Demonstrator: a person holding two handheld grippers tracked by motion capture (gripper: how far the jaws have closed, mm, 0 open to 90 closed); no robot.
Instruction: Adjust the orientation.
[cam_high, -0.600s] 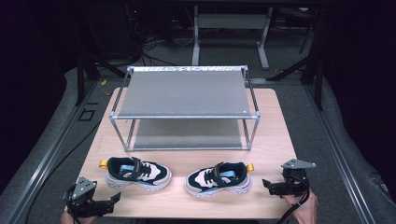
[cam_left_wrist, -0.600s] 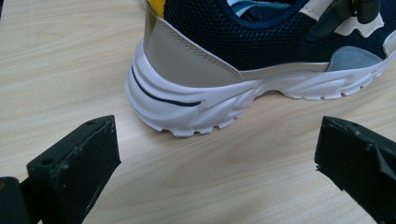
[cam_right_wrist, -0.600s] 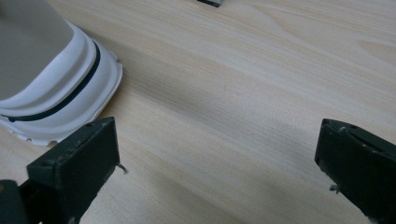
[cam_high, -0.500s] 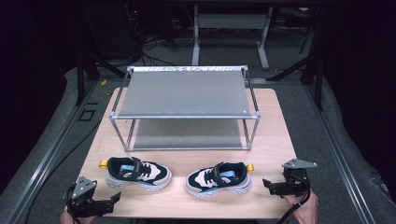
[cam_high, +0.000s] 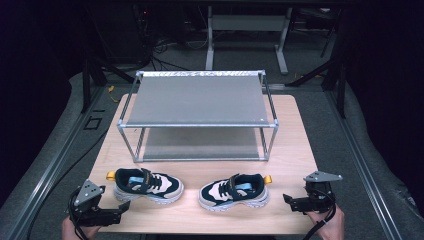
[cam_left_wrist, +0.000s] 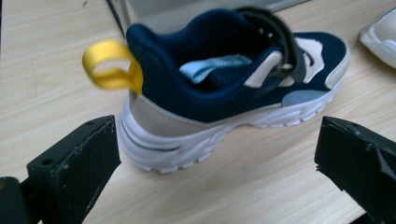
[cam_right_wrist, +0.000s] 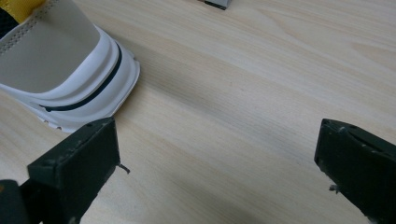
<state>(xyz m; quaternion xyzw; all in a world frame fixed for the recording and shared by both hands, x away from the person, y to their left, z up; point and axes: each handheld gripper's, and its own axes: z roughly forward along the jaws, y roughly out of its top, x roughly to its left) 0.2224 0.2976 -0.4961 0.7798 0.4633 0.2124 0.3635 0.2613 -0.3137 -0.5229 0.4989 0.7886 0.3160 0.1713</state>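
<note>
Two small navy, white and beige shoes with yellow heel loops lie toe to toe near the table's front edge: the left shoe (cam_high: 147, 184) and the right shoe (cam_high: 235, 191). My left gripper (cam_high: 120, 209) rests at the front left corner, open, its jaws pointing at the left shoe's heel (cam_left_wrist: 154, 135). That shoe (cam_left_wrist: 233, 88) lies just beyond the wide-apart jaws. My right gripper (cam_high: 289, 199) sits at the front right, open, just right of the right shoe's heel (cam_right_wrist: 65, 79). Bare wood lies between its jaws.
A two-tier metal shoe rack (cam_high: 200, 107) with grey shelves stands across the middle and back of the wooden table (cam_high: 295, 145). A band of bare wood lies between the rack and the shoes. Dark floor, cables and stands surround the table.
</note>
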